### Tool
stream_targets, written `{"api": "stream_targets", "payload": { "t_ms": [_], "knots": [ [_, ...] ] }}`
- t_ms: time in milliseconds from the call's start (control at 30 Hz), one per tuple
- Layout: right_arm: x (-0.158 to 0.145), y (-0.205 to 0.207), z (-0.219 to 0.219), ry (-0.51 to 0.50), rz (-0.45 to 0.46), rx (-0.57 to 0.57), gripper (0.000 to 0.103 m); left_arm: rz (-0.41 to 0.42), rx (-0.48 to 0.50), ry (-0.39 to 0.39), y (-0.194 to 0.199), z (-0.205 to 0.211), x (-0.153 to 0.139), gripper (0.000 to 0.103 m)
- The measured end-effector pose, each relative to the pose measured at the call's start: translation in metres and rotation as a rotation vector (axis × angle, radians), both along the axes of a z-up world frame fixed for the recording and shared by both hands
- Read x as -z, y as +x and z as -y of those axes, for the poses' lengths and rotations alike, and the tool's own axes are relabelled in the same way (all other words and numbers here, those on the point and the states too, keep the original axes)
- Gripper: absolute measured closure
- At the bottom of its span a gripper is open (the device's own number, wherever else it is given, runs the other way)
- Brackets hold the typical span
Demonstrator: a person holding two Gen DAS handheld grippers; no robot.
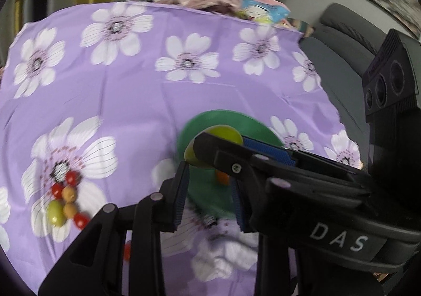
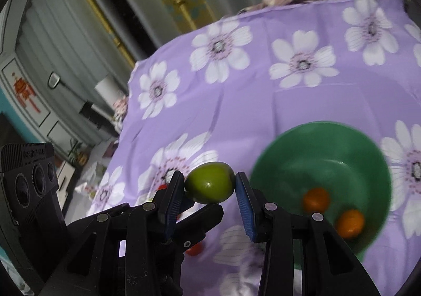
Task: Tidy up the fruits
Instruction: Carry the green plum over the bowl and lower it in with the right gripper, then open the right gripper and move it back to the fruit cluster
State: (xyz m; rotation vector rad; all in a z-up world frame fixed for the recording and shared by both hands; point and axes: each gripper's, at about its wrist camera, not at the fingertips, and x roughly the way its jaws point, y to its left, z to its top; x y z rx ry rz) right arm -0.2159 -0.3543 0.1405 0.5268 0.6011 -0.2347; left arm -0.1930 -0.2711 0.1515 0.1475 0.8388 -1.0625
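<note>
The right wrist view shows the right gripper (image 2: 209, 188) clenched on a green fruit (image 2: 210, 182), its 2 blue pads touching the fruit's sides, held above the purple floral cloth (image 2: 263, 101). Just to the right lies a green bowl (image 2: 368, 154) with 2 orange fruits (image 2: 315, 199) in its bottom, well seen only here. A red fruit (image 2: 194, 249) peeks out below the fingers, partly hidden.

The left wrist view looks across the same cloth and alone shows a cluster of fruits (image 1: 65, 200) at the left: 3 red, 2 tan and 1 yellow-green, touching one another on a white flower. Here the right gripper crosses in from the right, its fingers covering most of the green fruit, which hangs in front of the bowl (image 1: 210, 122). Only a sliver of 1 orange fruit (image 1: 222, 177) shows past that gripper.

The left gripper (image 1: 209, 194) has its jaws narrowly apart; nothing is seen pressed between the pads, only the bowl and cloth beyond, so it looks released. Both views are motion-blurred, so the bowl's rim and the flower prints smear. Another red fruit (image 1: 127, 251) at the bottom is cut off by the left gripper's frame.
</note>
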Motion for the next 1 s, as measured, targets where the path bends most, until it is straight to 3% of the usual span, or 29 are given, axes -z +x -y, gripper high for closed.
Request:
{"api": "stream_targets", "payload": {
  "t_ms": [100,267,433,733,867,1000],
  "knots": [
    [0.003,-0.010,0.016,0.016,-0.008,0.041,0.061,0.016,0.038,0.002,-0.006,0.017,0.002,0.078],
    [0.012,-0.020,0.035,0.052,-0.022,0.073,0.062,-0.060,0.118,-0.003,-0.008,0.041,0.014,0.087],
    [0.032,-0.014,0.053,0.097,-0.085,0.099,0.063,-0.091,0.123,0.049,-0.006,0.061,0.034,0.088],
    [0.049,-0.012,0.065,0.116,-0.171,0.168,0.063,-0.168,0.114,0.049,0.002,0.060,0.049,0.087],
    [0.048,-0.012,0.065,0.109,-0.177,0.184,0.063,-0.174,0.094,0.046,0.005,0.052,0.049,0.080],
    [0.046,-0.012,0.066,0.105,-0.176,0.204,0.063,-0.174,0.062,0.024,0.011,0.036,0.043,0.052]
  ]
}}
